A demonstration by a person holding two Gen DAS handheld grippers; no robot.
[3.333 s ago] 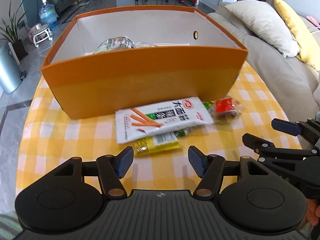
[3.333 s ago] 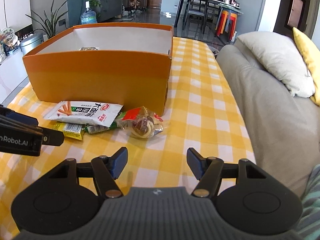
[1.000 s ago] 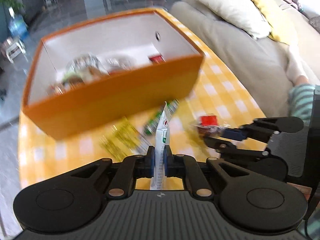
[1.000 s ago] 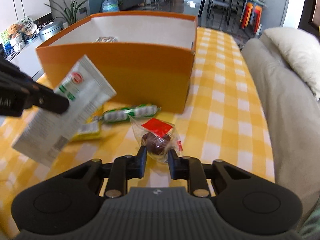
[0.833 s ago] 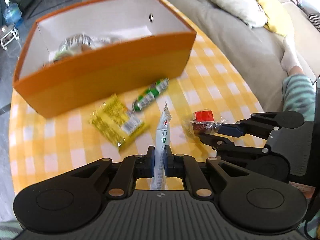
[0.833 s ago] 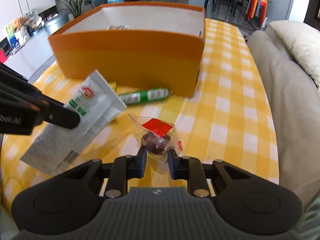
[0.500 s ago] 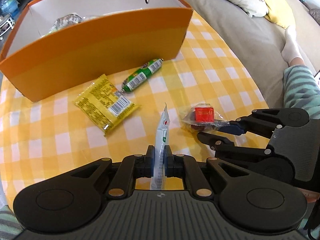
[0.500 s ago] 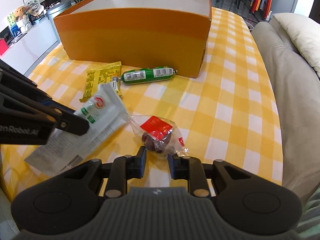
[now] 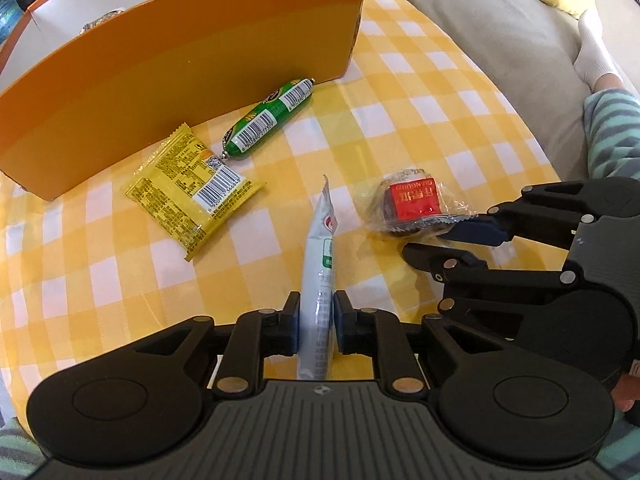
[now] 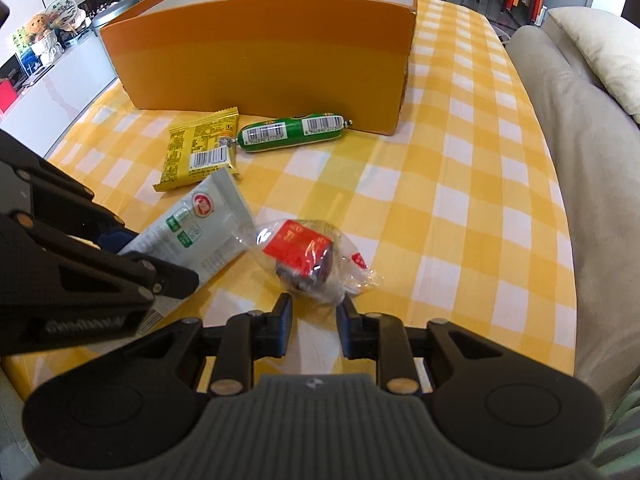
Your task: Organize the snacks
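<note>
My left gripper (image 9: 316, 320) holds a white snack packet (image 9: 320, 248) edge-on between its pads, low over the yellow checked tablecloth (image 9: 420, 92); its jaws are opening. In the right wrist view the same packet (image 10: 208, 224) slants down to the cloth from the left gripper (image 10: 156, 260). My right gripper (image 10: 314, 312) is shut on the tail of a clear-wrapped dark snack with a red label (image 10: 308, 256), which rests on the cloth. A yellow packet (image 9: 188, 188) and a green sausage stick (image 9: 268, 120) lie in front of the orange box (image 9: 180, 72).
A beige sofa (image 10: 580, 140) runs along the table's right side, with a person's striped trouser leg and white sock (image 9: 608, 128) on it. The table's left edge drops to the floor near a white cabinet (image 10: 52, 92). The box holds other snacks, mostly hidden.
Both grippers have sunk toward the tablecloth with their snacks. The white packet now reaches the cloth beside the red-label snack, and the left jaws stand slightly wider.
</note>
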